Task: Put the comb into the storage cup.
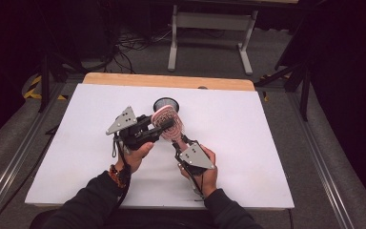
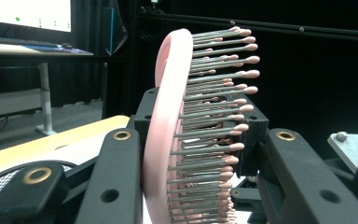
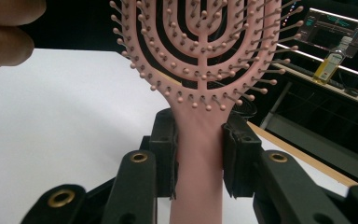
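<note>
Status at this moment: the pink paddle hairbrush point(image 1: 168, 122) was off the desk point(image 1: 248, 119) and held in the air between both grippers, above the middle of the white sheet. Just behind it stood a black mesh cup point(image 1: 166, 103), upright on the desk. My reading: pickup was done and a handover or regrasp was in progress; where the brush was to be set down could not be judged, and that part remained open.

Right gripper point(image 3: 199, 158): clenched on the brush handle, jaws pressing it from both sides, bristled head rising above them.

Left gripper point(image 2: 200, 135): jaws set across the brush head, one behind the pink back, the other at the bristle tips. It appeared to be closed on the head, though firm contact on the bristle side was hard to confirm.

Pose: the left hand point(image 1: 136, 151) reached in from lower left, gripper angled up and right; the right hand point(image 1: 205, 169) sat lower, gripper pointing up and left. Both forearms came in from the near edge.
</note>
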Demonstrator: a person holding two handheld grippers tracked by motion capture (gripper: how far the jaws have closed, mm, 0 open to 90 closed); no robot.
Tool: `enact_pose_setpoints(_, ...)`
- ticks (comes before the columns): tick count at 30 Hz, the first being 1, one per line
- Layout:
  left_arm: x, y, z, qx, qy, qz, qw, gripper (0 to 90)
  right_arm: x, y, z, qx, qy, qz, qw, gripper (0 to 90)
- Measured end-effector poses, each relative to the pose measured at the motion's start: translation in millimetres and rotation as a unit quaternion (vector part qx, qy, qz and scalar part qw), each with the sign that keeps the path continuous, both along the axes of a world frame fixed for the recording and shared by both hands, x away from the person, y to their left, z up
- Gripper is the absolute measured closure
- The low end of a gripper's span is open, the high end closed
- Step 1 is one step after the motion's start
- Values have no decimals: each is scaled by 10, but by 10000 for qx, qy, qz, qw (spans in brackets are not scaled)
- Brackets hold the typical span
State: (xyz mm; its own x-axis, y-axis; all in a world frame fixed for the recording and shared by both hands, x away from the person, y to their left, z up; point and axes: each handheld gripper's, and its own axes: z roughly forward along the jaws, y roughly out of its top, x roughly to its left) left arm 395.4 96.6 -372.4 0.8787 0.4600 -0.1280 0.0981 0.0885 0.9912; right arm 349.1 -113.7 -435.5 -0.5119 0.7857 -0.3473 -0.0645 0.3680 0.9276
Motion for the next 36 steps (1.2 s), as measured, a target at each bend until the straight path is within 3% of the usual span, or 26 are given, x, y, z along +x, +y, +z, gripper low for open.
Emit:
enact_pose_setpoints(9,-18,80,62,69,-221,89,9997,632,-6,28,-13,-76,55,57,9999,635)
enact_pose_setpoints(14,-10,170,102,100,-364,158,9992,633,-26,34,-6,-75,92,125,9999,528)
enact_pose_setpoints(27,18,337,145,150,-466,399,9980,633,-53,-36,16,-71,447,460,9979,314)
enact_pose_setpoints(36,33,421,160,168,-508,495,9973,633,-90,-114,37,-34,568,761,9955,269)
